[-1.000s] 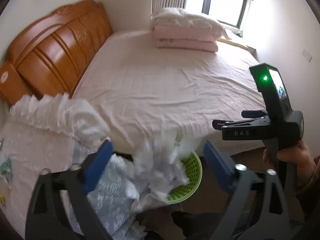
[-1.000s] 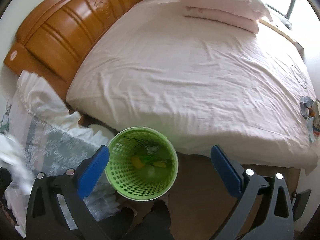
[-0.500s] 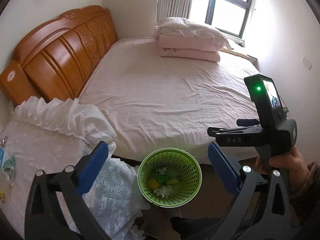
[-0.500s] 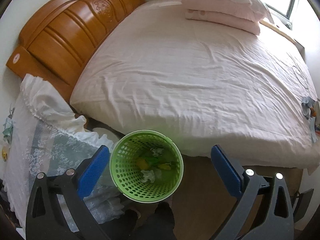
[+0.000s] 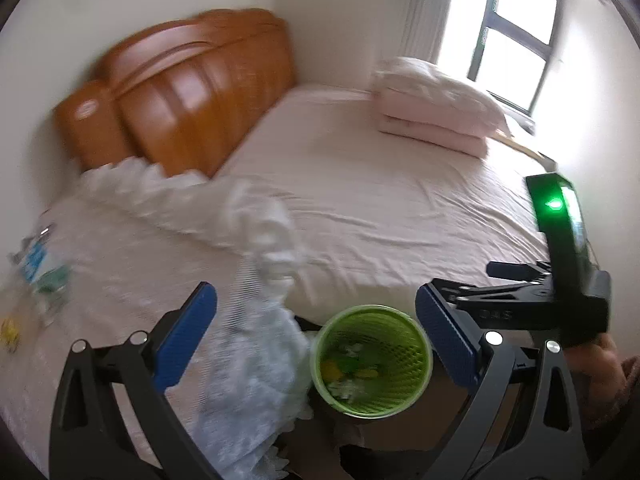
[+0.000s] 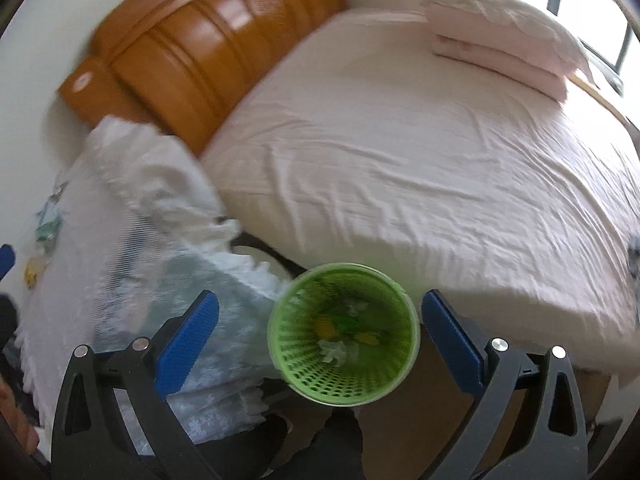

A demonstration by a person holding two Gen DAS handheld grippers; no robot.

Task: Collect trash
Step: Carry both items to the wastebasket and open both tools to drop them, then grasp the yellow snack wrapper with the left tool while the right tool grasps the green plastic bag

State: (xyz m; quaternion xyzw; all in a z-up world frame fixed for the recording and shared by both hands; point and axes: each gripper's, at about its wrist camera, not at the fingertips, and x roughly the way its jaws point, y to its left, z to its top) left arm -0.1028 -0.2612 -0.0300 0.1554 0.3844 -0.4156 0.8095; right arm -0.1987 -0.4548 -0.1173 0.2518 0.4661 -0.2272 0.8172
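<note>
Hovering with blue-padded fingers spread wide and empty, the left gripper (image 5: 316, 336) and right gripper (image 6: 320, 338) both frame the round green perforated plastic waste basket (image 6: 344, 334) below, paper scraps inside. Left of the fingers, small blurred wrappers (image 5: 40, 268) lie on the white lace-covered nightstand (image 5: 132, 264); they look like the next target, best approached low and gripped without snagging lace. Beyond the fingers stretches the pink-sheeted bed (image 6: 400, 152).

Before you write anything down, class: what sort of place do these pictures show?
A bedroom, most likely: a bed with a wooden headboard, folded bedding stacked by the window, and a green bin beside it.

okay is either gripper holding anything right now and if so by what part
Nothing is held. The left gripper and right gripper are both open and empty above the green bin.
</note>
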